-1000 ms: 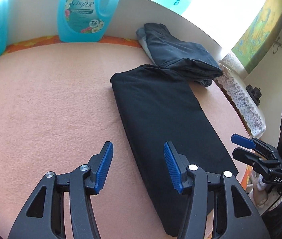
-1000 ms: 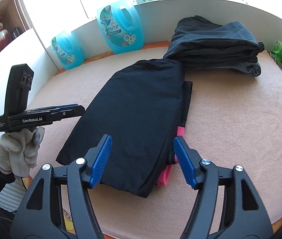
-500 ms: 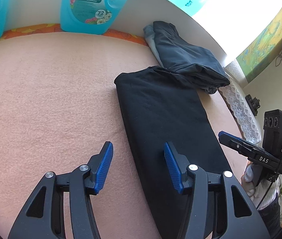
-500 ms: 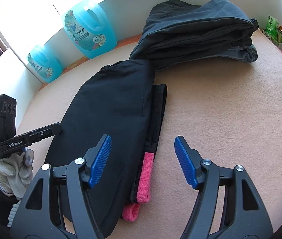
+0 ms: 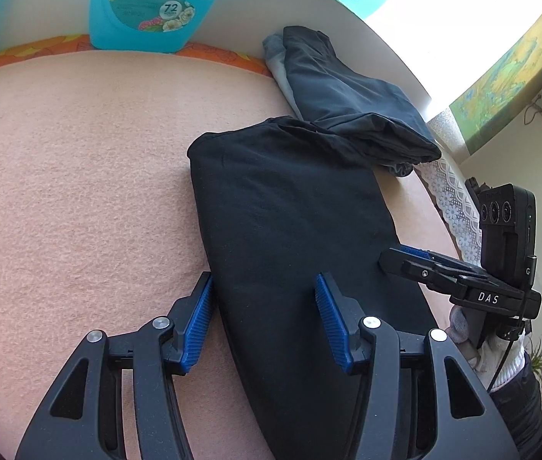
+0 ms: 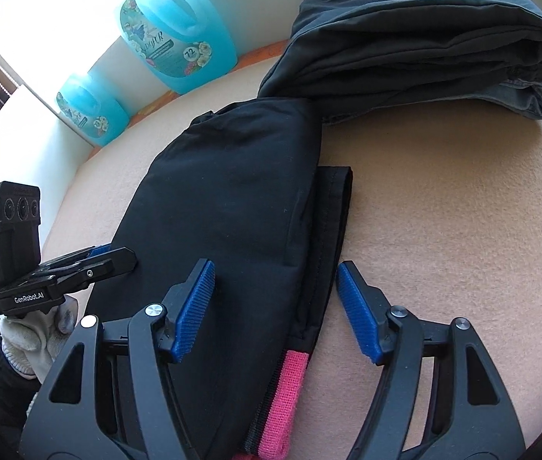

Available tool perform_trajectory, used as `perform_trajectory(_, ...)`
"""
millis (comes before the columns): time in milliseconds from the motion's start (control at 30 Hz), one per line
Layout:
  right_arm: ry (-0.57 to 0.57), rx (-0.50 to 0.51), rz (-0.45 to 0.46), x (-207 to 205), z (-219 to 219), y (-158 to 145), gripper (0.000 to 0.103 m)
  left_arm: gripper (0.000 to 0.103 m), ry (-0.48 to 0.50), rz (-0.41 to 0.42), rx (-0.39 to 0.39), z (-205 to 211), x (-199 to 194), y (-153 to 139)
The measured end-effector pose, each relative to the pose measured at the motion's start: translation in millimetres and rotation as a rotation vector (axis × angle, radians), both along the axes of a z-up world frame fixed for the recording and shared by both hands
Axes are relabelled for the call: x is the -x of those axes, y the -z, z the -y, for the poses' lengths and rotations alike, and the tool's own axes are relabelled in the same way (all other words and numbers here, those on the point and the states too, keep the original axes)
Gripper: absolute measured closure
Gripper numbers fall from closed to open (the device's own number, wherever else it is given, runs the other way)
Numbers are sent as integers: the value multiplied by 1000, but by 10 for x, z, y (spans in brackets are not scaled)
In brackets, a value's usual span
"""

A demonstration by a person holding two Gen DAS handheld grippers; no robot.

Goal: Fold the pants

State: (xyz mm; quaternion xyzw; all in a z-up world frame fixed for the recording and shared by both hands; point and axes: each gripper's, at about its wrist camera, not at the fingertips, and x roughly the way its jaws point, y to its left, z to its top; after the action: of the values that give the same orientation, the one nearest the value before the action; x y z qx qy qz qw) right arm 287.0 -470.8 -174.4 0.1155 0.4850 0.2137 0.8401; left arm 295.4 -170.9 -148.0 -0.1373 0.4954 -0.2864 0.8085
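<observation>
On the peach table (image 5: pixel 79 191), black pants (image 5: pixel 290 230) are lying folded lengthwise.
Left gripper (image 5: pixel 263 306) and right gripper (image 6: pixel 275 299) are hovering open-fingered; probably next, pinching the near end.

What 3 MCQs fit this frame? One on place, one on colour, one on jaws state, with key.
1. Where does the stack of folded clothes lie relative to the black pants?
A. at their far end, by the white wall
B. under the left gripper
C. on the floor

2. What colour is the band at the pants' near end?
A. yellow
B. pink
C. white

3. How do the jaws of the right gripper stand?
A. shut on the pants
B. shut on nothing
C. open, straddling the pants' edge

Key: 1 A, the stack sits beyond the pants beside the detergent jug. 2 B, pink shows in the right wrist view. 3 C, blue pads stand wide apart.
</observation>
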Motion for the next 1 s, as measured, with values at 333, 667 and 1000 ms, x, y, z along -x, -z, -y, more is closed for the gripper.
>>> perform_trajectory(333,-10,-33,53,72,-22,26,48,55,21,49,24,61,-7,24)
perform_trajectory(667,13,-20,93,116,-63,-12,79,77,-18,67,9,103,-11,21)
perform_trajectory(1000,14,-32,124,189,-69,-76,91,89,-6,113,2,86,43,-116)
